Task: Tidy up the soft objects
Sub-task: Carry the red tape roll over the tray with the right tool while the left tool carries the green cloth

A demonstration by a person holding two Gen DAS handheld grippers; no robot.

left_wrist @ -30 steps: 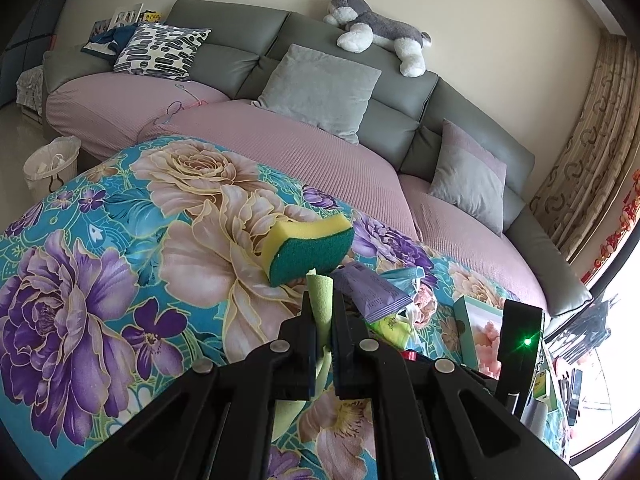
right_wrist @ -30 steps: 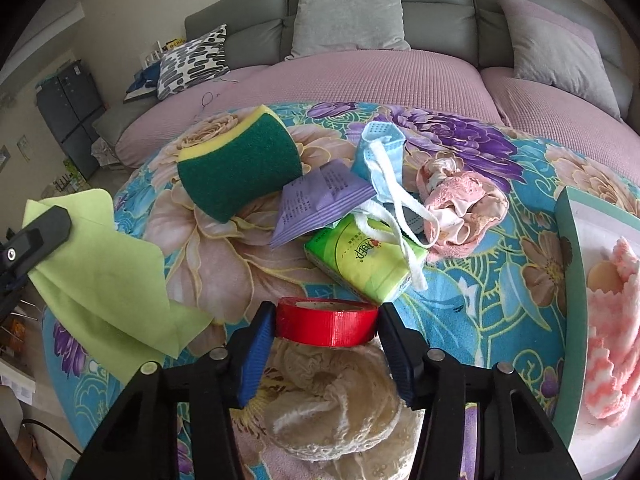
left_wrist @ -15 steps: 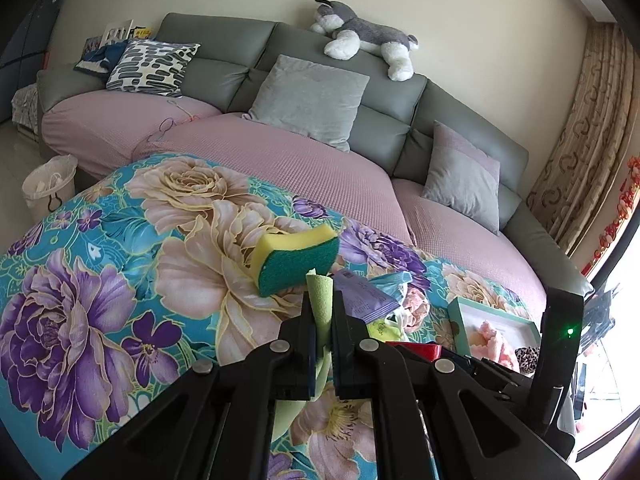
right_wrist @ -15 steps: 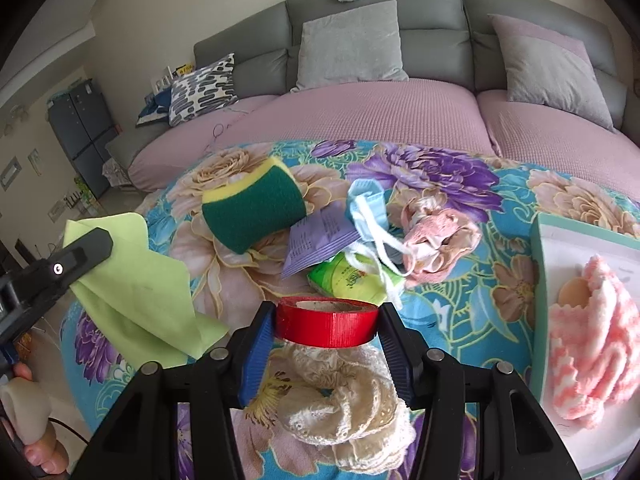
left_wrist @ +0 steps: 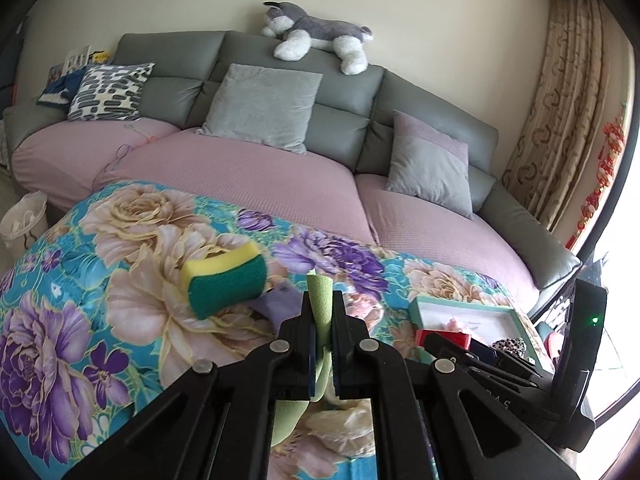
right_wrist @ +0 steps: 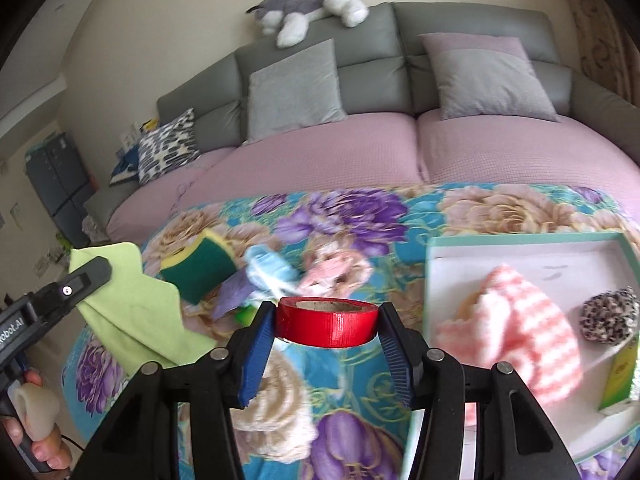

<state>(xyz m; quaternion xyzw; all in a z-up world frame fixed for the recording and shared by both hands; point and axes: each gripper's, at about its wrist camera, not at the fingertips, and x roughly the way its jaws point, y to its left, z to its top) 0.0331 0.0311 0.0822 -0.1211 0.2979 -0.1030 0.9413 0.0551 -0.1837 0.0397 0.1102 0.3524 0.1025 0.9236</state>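
My left gripper (left_wrist: 325, 322) has its fingers pressed together on a green cloth (left_wrist: 320, 300): a fold stands up between them and the rest hangs limp below, above the near left part of the bench. It is light and floppy, so I judge the pinch near its edge will hold, but the loose tail will drag and catch on the pile if I carry it low. My right gripper (right_wrist: 326, 322) pinches a red tape roll (right_wrist: 326, 322) by its outer sides, fingers spread to its width; the roll is stiff and light and should not slip on the ribbed pads. Just beyond the tape, mid-bench, lie the sponge (right_wrist: 200, 270), a blue mask (right_wrist: 266, 270), a purple packet (right_wrist: 232, 296) and a pink lace piece (right_wrist: 334, 274), all touching or overlapping. They will squash and tangle, so I would take each by a free edge, the sponge by its long sides. At the right edge sits the tray (right_wrist: 520, 238), holding a pink striped cloth (right_wrist: 516, 332) and a spotted scrunchie (right_wrist: 610, 316). A cream lace bundle (right_wrist: 276, 404) lies under my right fingers, apart from them.
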